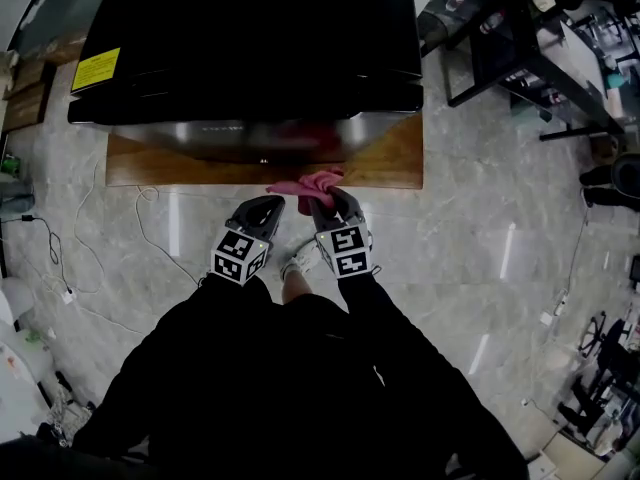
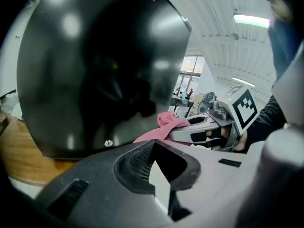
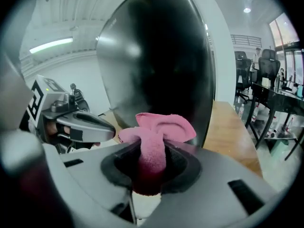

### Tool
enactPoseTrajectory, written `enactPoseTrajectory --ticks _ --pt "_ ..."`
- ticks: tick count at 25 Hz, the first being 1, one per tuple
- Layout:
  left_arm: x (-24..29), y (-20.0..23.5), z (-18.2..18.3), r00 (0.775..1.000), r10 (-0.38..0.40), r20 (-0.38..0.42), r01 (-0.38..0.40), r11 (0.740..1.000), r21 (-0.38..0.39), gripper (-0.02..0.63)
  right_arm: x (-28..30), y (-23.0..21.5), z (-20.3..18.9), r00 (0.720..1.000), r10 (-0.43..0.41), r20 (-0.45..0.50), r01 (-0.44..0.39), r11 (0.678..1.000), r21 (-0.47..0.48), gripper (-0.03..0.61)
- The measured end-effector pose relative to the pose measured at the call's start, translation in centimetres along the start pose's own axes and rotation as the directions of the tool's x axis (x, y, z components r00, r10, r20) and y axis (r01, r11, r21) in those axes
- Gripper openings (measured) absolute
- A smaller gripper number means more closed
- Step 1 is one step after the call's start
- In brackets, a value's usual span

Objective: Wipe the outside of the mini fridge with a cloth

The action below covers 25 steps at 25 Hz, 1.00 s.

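The pink cloth (image 1: 310, 182) is being pinched by the right gripper (image 1: 327, 198), mini fridge (image 1: 250, 48) at 12 o'clock; left gripper (image 1: 268, 205) is being held closed, empty.

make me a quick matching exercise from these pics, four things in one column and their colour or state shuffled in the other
Column one
1. cloth
2. fridge
3. left gripper
4. sticker

Column two
A. yellow, on top of the fridge
B. shut, with nothing between its fingers
C. pink, pinched in the right gripper
D. black, standing on a wooden board

Pairs: 1-C, 2-D, 3-B, 4-A
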<state>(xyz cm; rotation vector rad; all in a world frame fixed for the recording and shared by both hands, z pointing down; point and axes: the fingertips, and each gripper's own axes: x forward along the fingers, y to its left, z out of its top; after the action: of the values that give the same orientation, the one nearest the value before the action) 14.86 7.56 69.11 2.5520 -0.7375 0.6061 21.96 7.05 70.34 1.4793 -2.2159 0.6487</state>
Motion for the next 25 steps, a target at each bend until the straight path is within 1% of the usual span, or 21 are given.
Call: enactPoseTrajectory --ticks 3,5,7,11,14,16,18,20,21,22,23,25 --pt "-4.3 -2.8 2.9 0.999 -0.040 0.037 0.039 0.999 0.019 0.006 -4.9 2.6 3.5 0.995 0.074 0.059 -0.073 0.997 -0.020 0.106" --pt "-7.2 -4.2 5.3 0.996 -0.061 0.064 0.058 0.997 0.040 0.006 -7.9 4.6 6.4 0.984 0.144 0.101 -0.140 0.989 -0.042 0.106" --pt "-9.8 -5.5 8.2 0.992 -0.078 0.094 0.072 0.995 0.068 0.006 -10.8 6.0 9.7 0.971 0.196 0.140 -0.186 0.979 -0.082 0.104" --pt "-14.5 -7.5 15.6 0.978 -0.096 0.182 0.072 0.988 0.133 0.006 -16.0 7.4 16.7 0.943 0.243 0.229 -0.205 0.963 -0.178 0.104" --pt "-18.3 -8.5 21.4 0.962 -0.092 0.256 0.047 0.984 0.173 0.006 -19.1 8.5 22.5 0.917 0.271 0.291 -0.205 0.949 -0.239 0.104" --pt "-20.6 -8.4 25.4 0.950 -0.092 0.297 0.030 0.978 0.208 0.006 -20.3 9.0 26.8 0.902 0.299 0.311 -0.202 0.929 -0.309 0.104" --pt "-22.7 -7.9 29.4 0.935 -0.108 0.338 0.034 0.975 0.218 0.006 -21.2 9.9 31.4 0.885 0.342 0.316 -0.213 0.901 -0.378 0.104" --pt "-24.9 -6.7 33.3 0.917 -0.122 0.379 0.034 0.972 0.231 0.006 -21.8 11.0 36.0 0.866 0.390 0.313 -0.242 0.875 -0.420 0.104" --pt "-26.0 -6.0 35.2 0.908 -0.118 0.401 0.016 0.968 0.250 0.006 -21.8 11.4 38.2 0.860 0.409 0.306 -0.254 0.862 -0.438 0.104" --pt "-27.2 -5.0 37.0 0.899 -0.110 0.423 -0.011 0.961 0.275 0.006 -21.7 11.8 40.2 0.859 0.420 0.294 -0.258 0.850 -0.460 0.104" --pt "-28.4 -4.0 38.7 0.889 -0.102 0.446 -0.041 0.953 0.299 0.006 -21.4 12.1 42.1 0.863 0.423 0.275 -0.255 0.836 -0.486 0.104" --pt "-30.2 -1.4 41.8 0.870 -0.091 0.485 -0.085 0.941 0.328 0.006 -20.1 12.6 45.4 0.883 0.419 0.214 -0.246 0.799 -0.548 0.104"
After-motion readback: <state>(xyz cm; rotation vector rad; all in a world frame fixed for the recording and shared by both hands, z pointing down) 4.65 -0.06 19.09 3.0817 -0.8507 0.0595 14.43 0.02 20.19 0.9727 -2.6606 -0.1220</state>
